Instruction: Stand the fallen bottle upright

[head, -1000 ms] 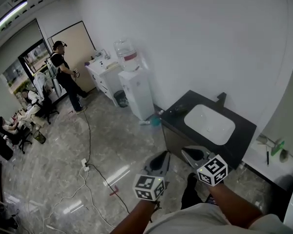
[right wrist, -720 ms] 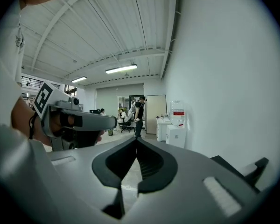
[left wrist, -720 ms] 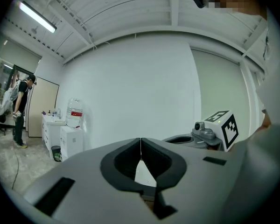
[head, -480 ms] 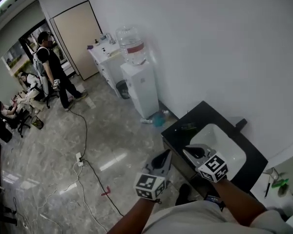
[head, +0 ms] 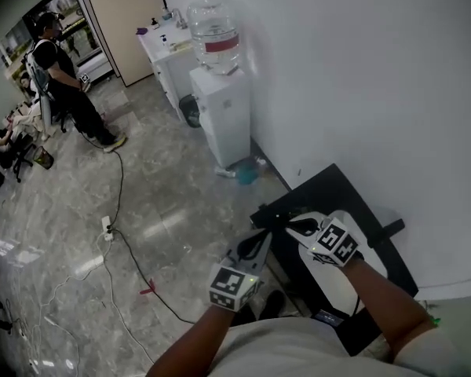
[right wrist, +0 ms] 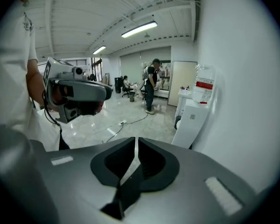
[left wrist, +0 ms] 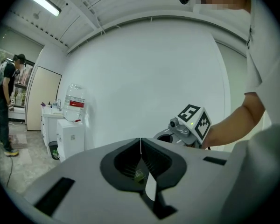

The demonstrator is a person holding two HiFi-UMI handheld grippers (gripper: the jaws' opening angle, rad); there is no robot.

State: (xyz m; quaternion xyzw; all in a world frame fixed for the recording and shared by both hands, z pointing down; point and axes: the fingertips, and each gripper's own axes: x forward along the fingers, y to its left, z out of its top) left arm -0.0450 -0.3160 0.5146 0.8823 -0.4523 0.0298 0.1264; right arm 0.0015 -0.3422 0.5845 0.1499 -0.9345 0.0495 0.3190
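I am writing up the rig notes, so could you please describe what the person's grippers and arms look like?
The left gripper and right gripper are grey shells with dark, wedge-shaped jaw pads. Each carries a white cube printed with black square markers, with a small green light. The person wears a white short-sleeved shirt.

Head camera sits up top, looking steeply down over both arms at the floor (head: 165,203) and the black table (head: 330,183). Left gripper (head: 259,244) cam rides close behind its jaws, roughly level, facing the white wall (left wrist: 144,78) (the right gripper (head: 297,226) shows near, at its right). Right gripper cam looks across the room toward the far door (right wrist: 178,78), with the left gripper close at its left. All three share the water dispenser (head: 222,120) and a standing person (head: 63,77).
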